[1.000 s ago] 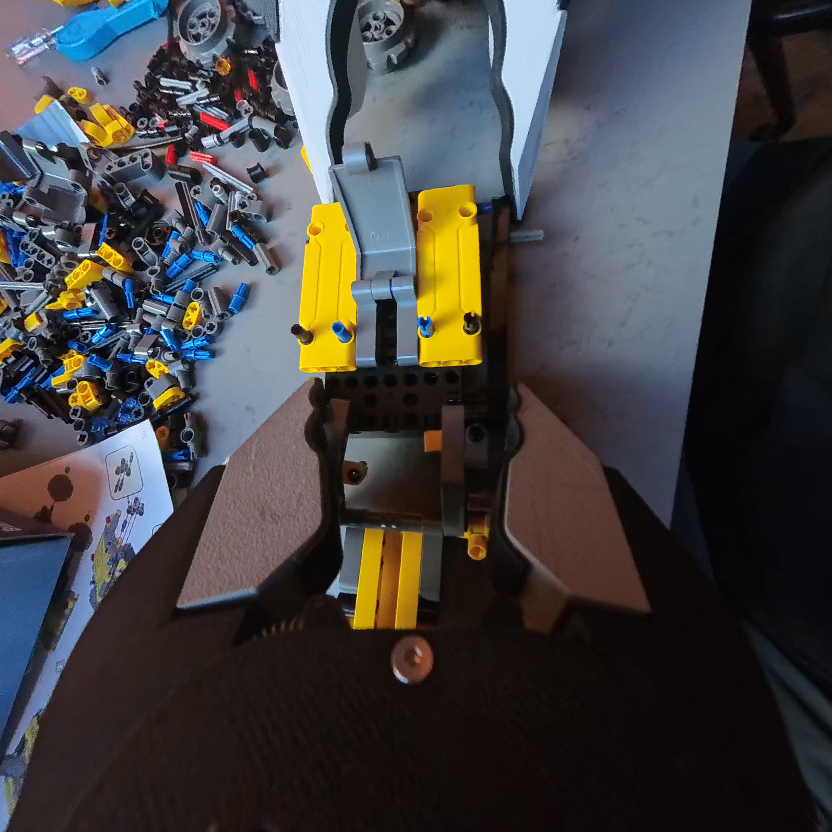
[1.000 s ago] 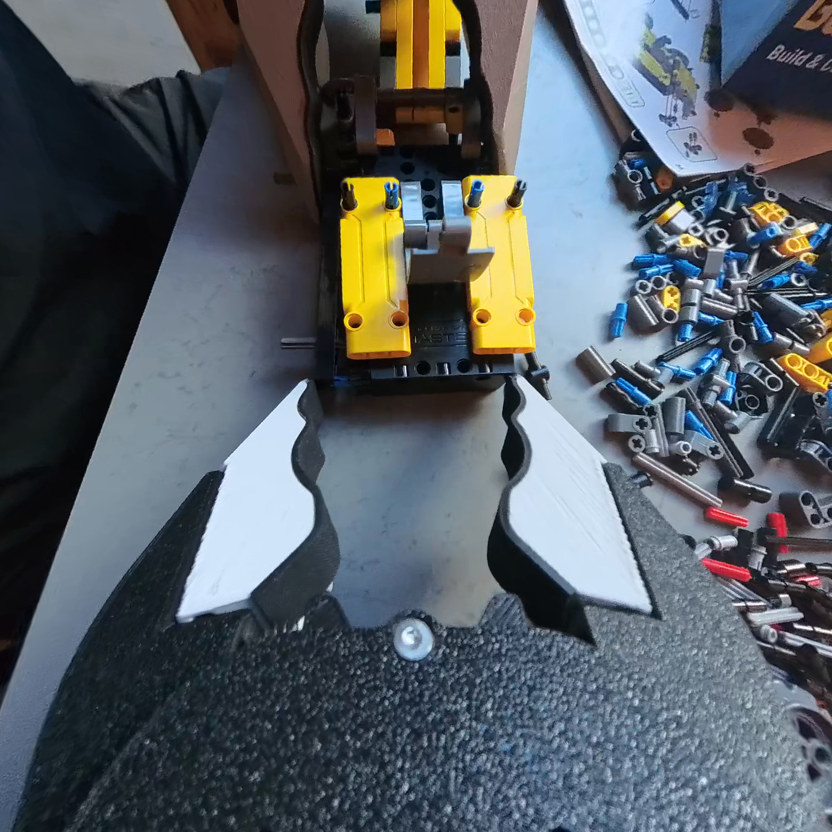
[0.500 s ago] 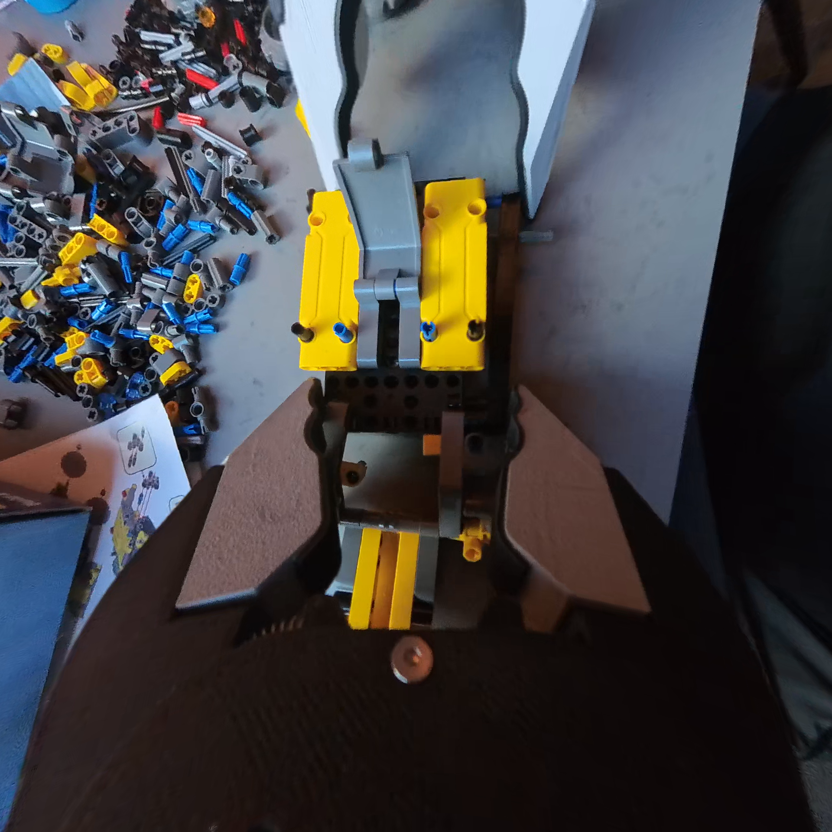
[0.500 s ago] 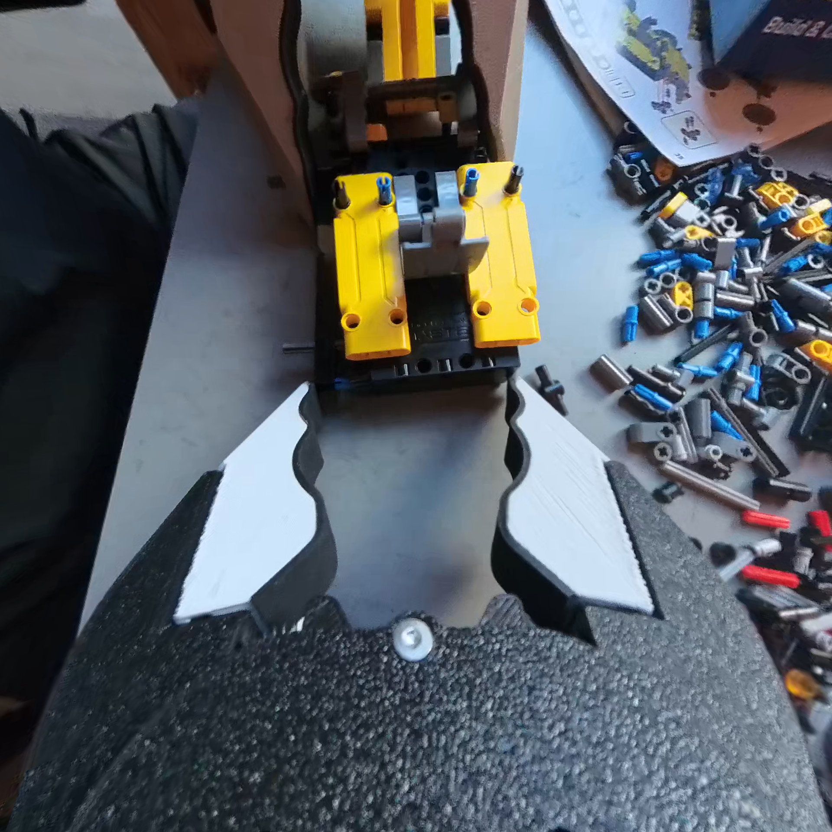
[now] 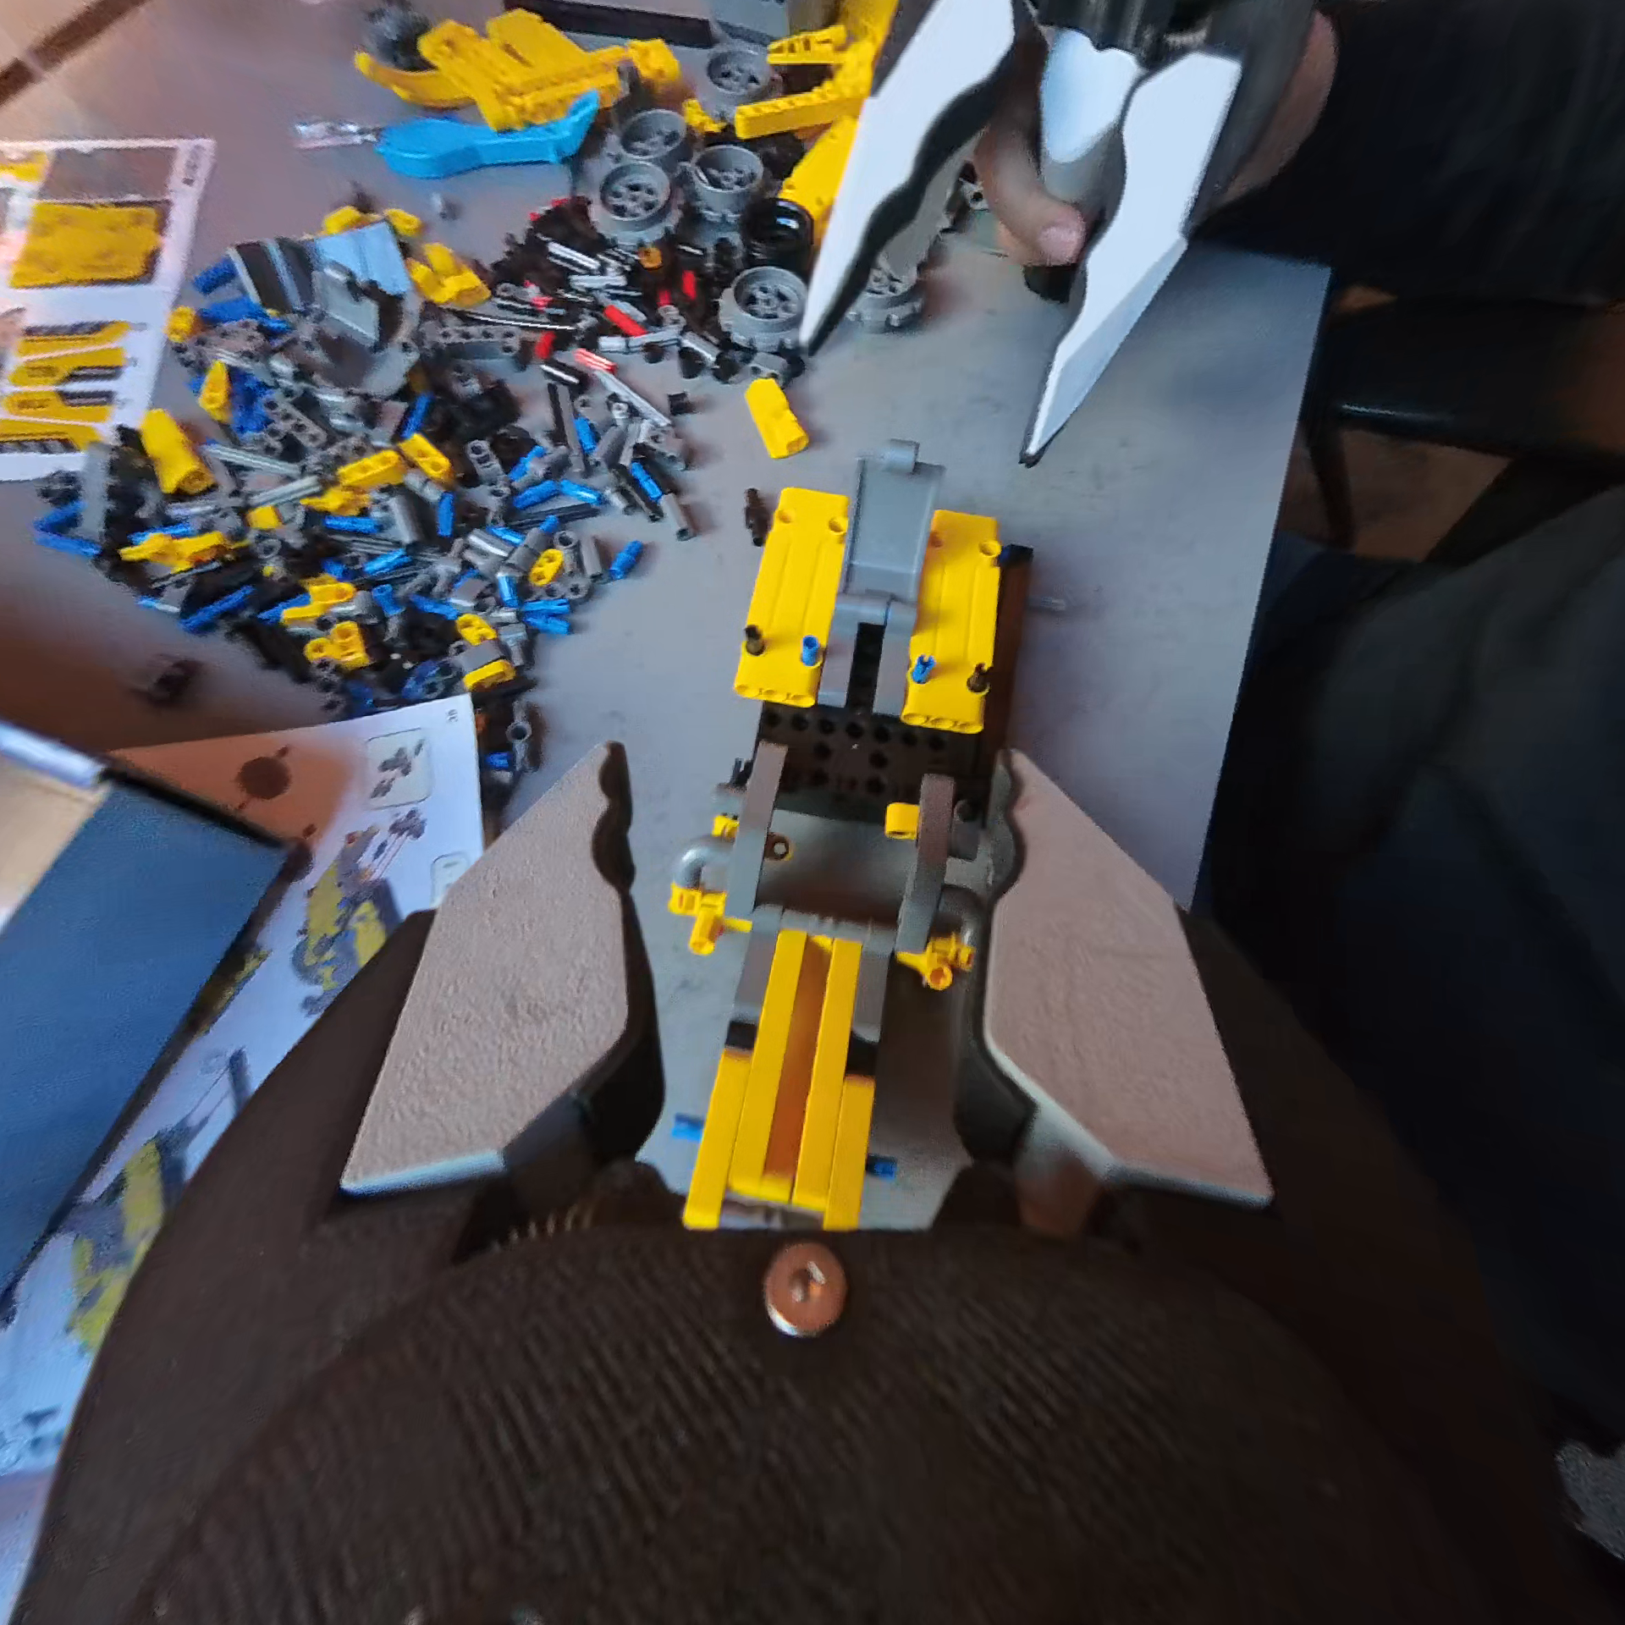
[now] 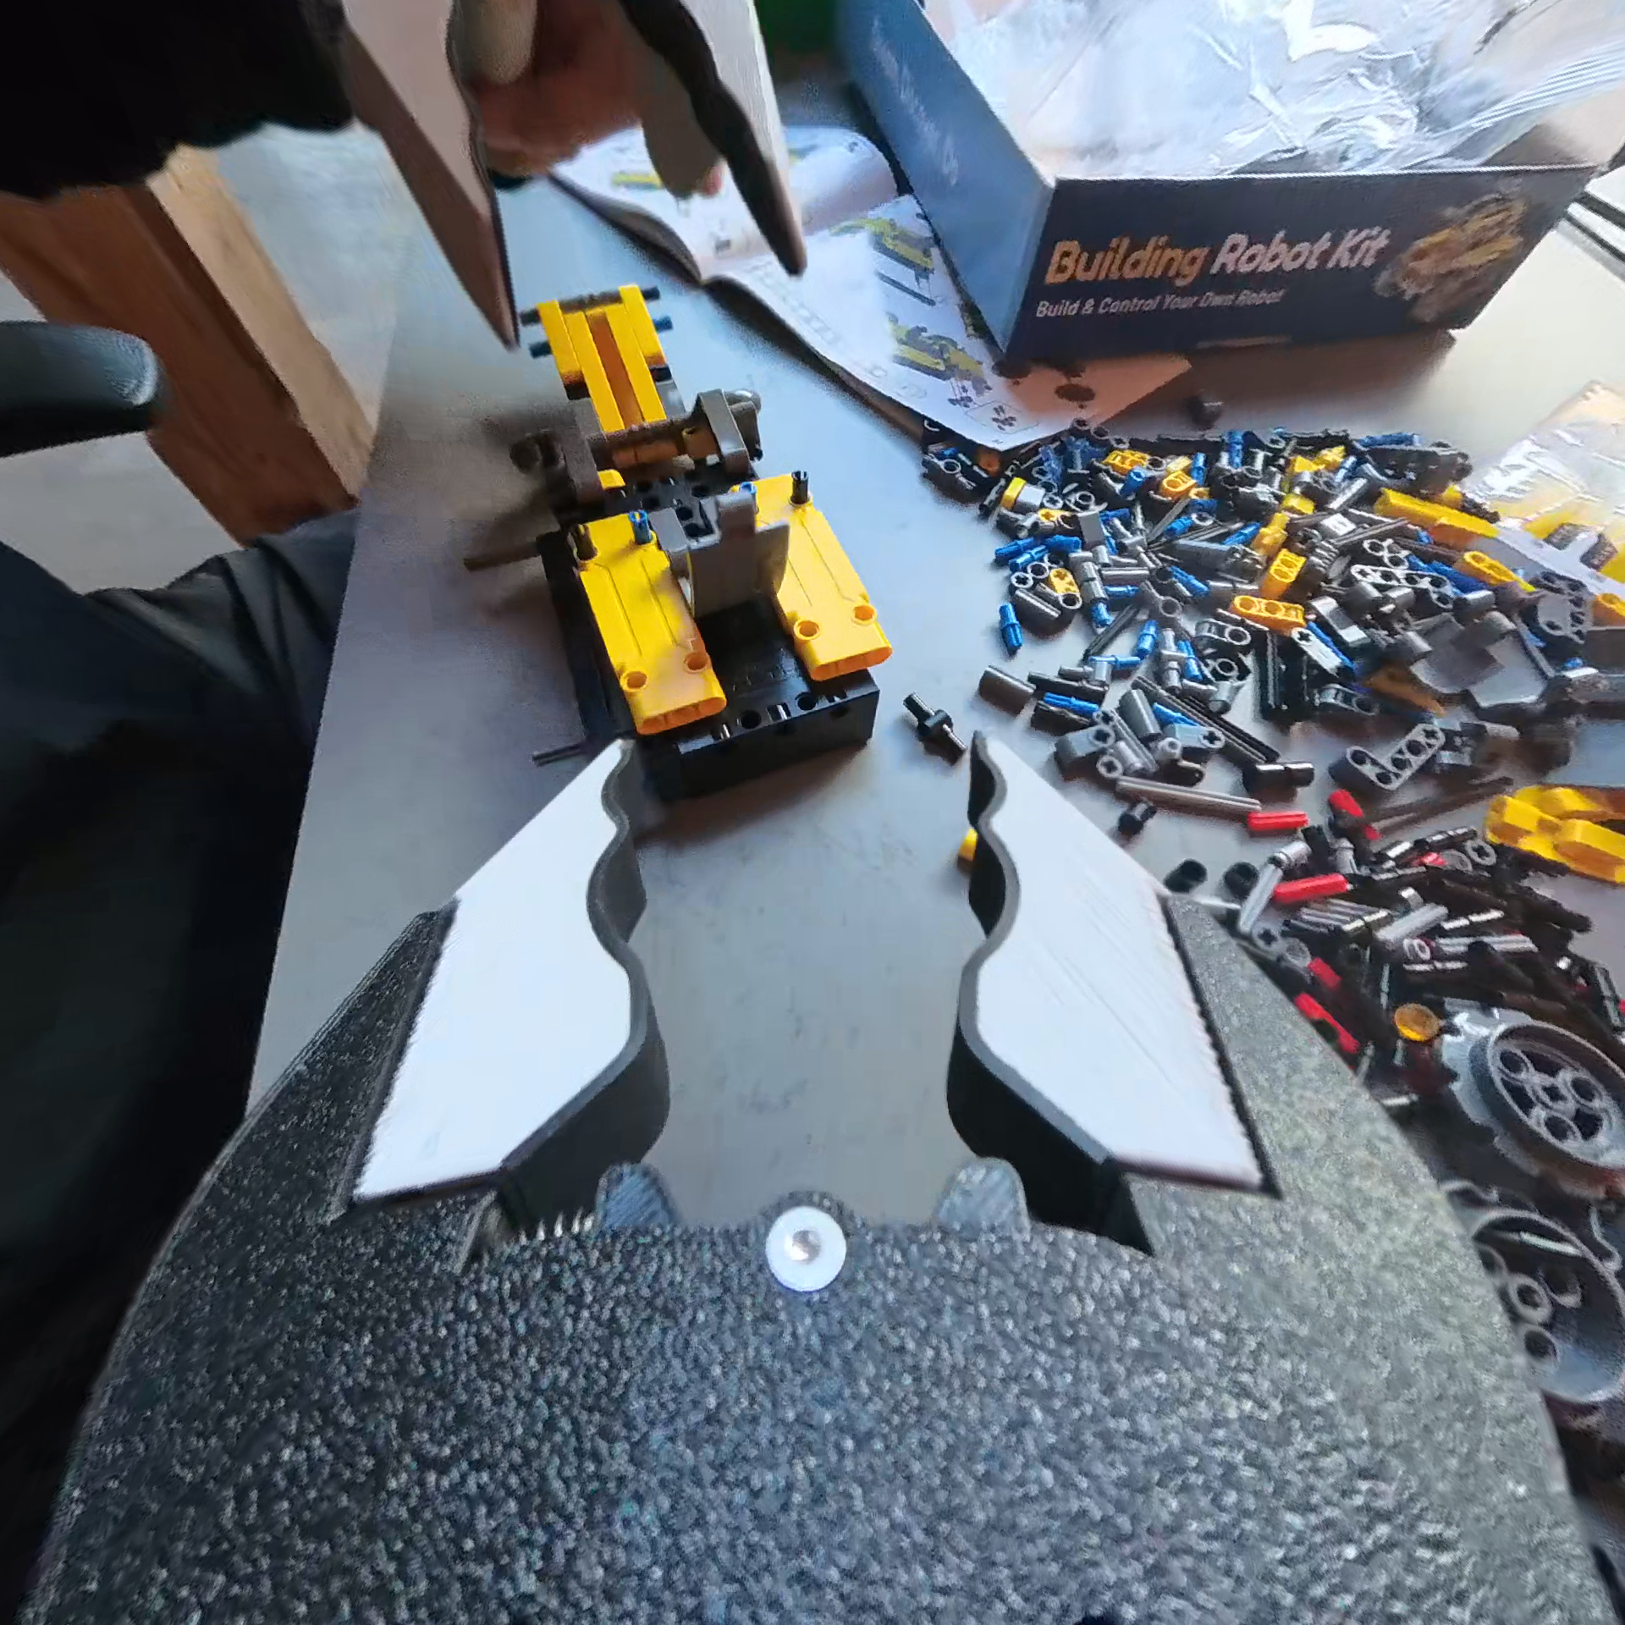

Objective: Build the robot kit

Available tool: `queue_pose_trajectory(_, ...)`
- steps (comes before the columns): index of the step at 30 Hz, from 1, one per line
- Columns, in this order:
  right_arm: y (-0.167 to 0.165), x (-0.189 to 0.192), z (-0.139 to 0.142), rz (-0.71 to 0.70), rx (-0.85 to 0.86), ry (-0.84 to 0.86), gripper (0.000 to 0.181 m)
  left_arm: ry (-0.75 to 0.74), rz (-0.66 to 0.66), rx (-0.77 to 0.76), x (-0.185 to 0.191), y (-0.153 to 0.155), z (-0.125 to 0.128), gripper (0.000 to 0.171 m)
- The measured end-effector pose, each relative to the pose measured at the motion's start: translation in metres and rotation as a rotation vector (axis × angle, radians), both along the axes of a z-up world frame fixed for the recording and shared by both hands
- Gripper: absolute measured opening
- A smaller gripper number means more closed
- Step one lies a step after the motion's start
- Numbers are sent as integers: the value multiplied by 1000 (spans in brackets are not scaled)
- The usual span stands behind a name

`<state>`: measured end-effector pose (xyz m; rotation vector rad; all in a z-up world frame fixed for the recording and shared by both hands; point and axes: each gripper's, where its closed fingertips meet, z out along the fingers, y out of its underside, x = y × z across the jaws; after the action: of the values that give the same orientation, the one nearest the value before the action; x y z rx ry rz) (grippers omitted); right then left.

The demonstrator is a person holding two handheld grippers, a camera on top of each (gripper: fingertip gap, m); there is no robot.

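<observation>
A part-built brick model (image 5: pixel 791 598) of yellow panels, a grey ramp piece and a black base lies on the grey table (image 5: pixel 1143 528). My left gripper (image 5: pixel 809 774), with brown pads, is open and hovers over the model's long yellow end without touching it. My right gripper (image 6: pixel 800 756), with white pads, is open and empty, just short of the black-base end of the model (image 6: pixel 651 615). In the left wrist view the right gripper (image 5: pixel 923 396) is raised beyond the model. In the right wrist view the left gripper (image 6: pixel 651 299) hangs above the far end.
A wide pile of loose pieces (image 5: pixel 396 528) lies beside the model and also shows in the right wrist view (image 6: pixel 1231 615). Grey wheels (image 5: pixel 686 176), a blue tool (image 5: pixel 475 145), a booklet (image 6: pixel 923 334) and a dark kit box (image 6: pixel 1231 220) are there too. A black pin (image 6: pixel 934 725) lies near my right fingertip. The table edge (image 5: pixel 1266 615) runs close to the model.
My left gripper has opened, let go of the model and lifted. My right gripper has drawn back and up from the model's other end. The model now lies on the table.
</observation>
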<state>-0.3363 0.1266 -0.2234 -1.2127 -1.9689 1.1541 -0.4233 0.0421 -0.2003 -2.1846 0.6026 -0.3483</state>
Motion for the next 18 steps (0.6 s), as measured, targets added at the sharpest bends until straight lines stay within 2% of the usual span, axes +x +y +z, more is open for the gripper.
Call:
queue_pose_trajectory(7,4,14,4,-112,11,9,68,69,59,31,-13,-13,11,75)
queue_pose_trajectory(10,-2,24,5,-195,-82,-23,51,73,86,19,-23,3,16,73)
queue_pose_trajectory(12,-12,33,0,-229,-183,-71,46,32,46,24,-19,21,24,73)
queue_pose_trajectory(13,-18,38,-5,-240,-225,-103,42,-2,0,-9,-11,30,24,79)
queue_pose_trajectory(15,-28,45,-14,-281,-309,-192,26,-28,-102,-129,5,43,10,84)
queue_pose_trajectory(18,-44,52,-19,-294,-476,-289,27,6,-203,-250,24,54,-11,88)
